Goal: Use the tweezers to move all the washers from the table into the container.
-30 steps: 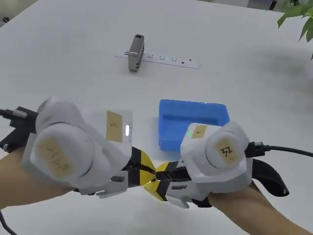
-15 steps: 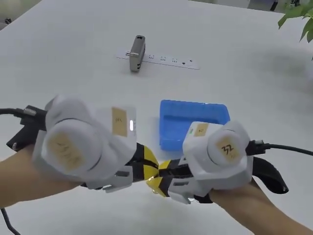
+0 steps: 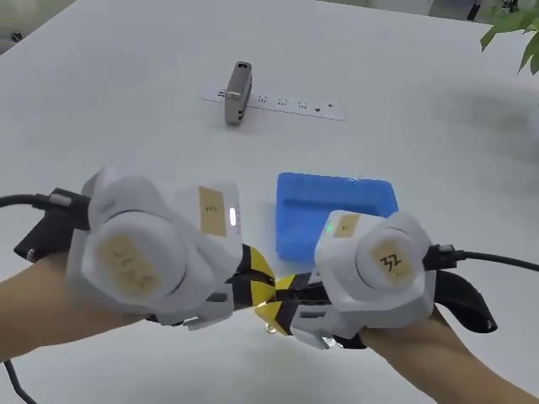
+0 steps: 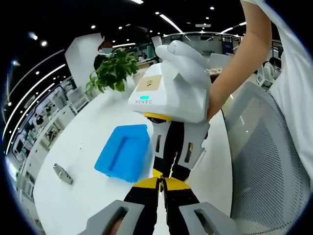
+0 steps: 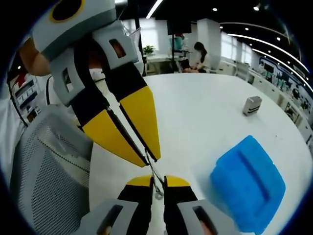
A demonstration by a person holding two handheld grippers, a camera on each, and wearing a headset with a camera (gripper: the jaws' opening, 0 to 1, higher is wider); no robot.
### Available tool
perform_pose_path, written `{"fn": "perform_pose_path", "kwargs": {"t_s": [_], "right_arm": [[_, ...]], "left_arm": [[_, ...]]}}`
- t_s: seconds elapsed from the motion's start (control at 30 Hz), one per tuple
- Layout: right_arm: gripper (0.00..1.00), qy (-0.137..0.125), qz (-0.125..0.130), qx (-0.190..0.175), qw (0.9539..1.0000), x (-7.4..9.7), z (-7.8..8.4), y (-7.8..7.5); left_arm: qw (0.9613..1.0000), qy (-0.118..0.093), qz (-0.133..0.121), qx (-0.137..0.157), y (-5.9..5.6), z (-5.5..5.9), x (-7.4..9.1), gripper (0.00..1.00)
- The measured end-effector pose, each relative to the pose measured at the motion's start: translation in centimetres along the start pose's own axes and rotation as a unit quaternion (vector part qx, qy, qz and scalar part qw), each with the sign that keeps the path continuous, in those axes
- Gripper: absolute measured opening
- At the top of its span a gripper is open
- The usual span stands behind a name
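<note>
White table point(image 3: 126, 50) takes up most of the head view, bare and open ahead and to both sides. Its near edge is under the forearms, with a mesh chair point(image 4: 264, 147) just behind. Left gripper point(image 4: 164, 185) and right gripper point(image 5: 155, 183) are held tip to tip, low over the near table. Judged reason: the tool is being settled or re-seated between them before any picking. Blue container point(image 3: 337, 206) sits just beyond the right gripper, open side up, short travel from the tips, nothing between. Power strip point(image 3: 286, 105) with grey adapter point(image 3: 238, 93) lies well apart, far side, no obstruction. Tweezers point(image 5: 129, 129) run as a thin dark line between the left gripper's yellow jaws, which are pressed nearly together on them. The free end reaches into the right gripper's jaws, drawn close about it; whether they bite, I cannot tell. Small grey speck point(image 5: 159, 195) just under those jaws: washer or tweezer tip, too small to tell.
</note>
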State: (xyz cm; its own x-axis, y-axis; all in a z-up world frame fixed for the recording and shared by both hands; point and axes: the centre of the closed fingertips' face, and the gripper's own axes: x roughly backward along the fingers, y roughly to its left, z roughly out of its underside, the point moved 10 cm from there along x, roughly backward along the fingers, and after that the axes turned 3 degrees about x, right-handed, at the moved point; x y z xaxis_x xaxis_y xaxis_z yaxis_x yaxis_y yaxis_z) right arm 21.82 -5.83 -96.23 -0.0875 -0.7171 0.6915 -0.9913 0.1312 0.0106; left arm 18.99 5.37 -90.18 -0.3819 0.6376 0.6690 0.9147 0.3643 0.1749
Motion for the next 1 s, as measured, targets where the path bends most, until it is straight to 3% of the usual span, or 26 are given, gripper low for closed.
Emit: {"fn": "perform_pose_path", "kwargs": {"t_s": [0.1, 0.2, 0.27, 0.37, 0.4, 0.47, 0.5, 0.53, 0.63, 0.7, 0.73, 0.8, 0.9, 0.93, 1.0], "right_arm": [[0.02, -0.005, 0.002, -0.004, 1.0, 0.1, 0.2, 0.2], [0.02, -0.011, 0.011, -0.008, 0.9999, 0.2, 0.4, 0.4], [0.02, -0.015, 0.014, -0.012, 0.9997, 0.2, 0.4, 0.5], [0.02, -0.024, 0.016, -0.019, 0.9994, 0.5, 0.2, 0.3], [0.02, -0.025, 0.017, -0.02, 0.9993, 0.6, 0.1, 0.3], [0.02, -0.027, 0.019, -0.02, 0.9992, 0.9, -0.1, 0.1], [0.01, -0.028, 0.022, -0.02, 0.9992, 1.2, -0.2, 0.0], [0.01, -0.031, 0.023, -0.02, 0.9991, 1.4, -0.4, -0.1], [0.01, -0.036, 0.027, -0.021, 0.9988, 2.3, -1.0, -0.3], [0.01, -0.037, 0.034, -0.018, 0.9986, 3.0, -1.6, -0.4], [0.01, -0.041, 0.038, -0.019, 0.9983, 3.5, -2.0, -0.6], [0.01, -0.046, 0.048, -0.015, 0.9977, 4.4, -2.8, -0.9], [0.01, -0.048, 0.066, -0.008, 0.9966, 5.4, -3.7, -1.5], [0.01, -0.05, 0.071, -0.007, 0.9962, 5.6, -3.9, -1.8], [0.01, -0.054, 0.081, -0.005, 0.9952, 6.1, -4.5, -2.4]], "left_arm": [[0.9989, -0.006, -0.009, 0.046, -0.4, 0.3, 0.1, 0.07], [0.9957, -0.015, -0.038, 0.083, -0.9, 0.7, 0.7, 0.15], [0.9903, -0.022, -0.063, 0.122, -1.2, 1.1, 1.4, 0.2], [0.9777, -0.032, -0.101, 0.181, -2.2, 2.0, 2.9, 0.3], [0.9759, -0.034, -0.108, 0.187, -2.3, 2.1, 3.1, 0.33], [0.9676, -0.037, -0.127, 0.215, -3.1, 2.7, 4.0, 0.4], [0.9608, -0.04, -0.146, 0.232, -3.5, 3.0, 4.5, 0.43], [0.9564, -0.042, -0.155, 0.244, -3.8, 3.2, 4.8, 0.47], [0.9436, -0.029, -0.178, 0.277, -5.0, 4.0, 5.6, 0.54], [0.9342, -0.028, -0.208, 0.288, -5.6, 4.4, 6.0, 0.59], [0.9277, -0.032, -0.217, 0.302, -6.0, 4.6, 6.2, 0.63], [0.9191, -0.045, -0.23, 0.317, -6.4, 4.8, 6.4, 0.72], [0.9105, -0.057, -0.25, 0.324, -6.8, 5.1, 6.6, 0.86], [0.9054, -0.068, -0.262, 0.327, -6.7, 5.1, 6.7, 0.89], [0.9, -0.077, -0.277, 0.328, -6.6, 5.2, 6.9, 0.94]]}}
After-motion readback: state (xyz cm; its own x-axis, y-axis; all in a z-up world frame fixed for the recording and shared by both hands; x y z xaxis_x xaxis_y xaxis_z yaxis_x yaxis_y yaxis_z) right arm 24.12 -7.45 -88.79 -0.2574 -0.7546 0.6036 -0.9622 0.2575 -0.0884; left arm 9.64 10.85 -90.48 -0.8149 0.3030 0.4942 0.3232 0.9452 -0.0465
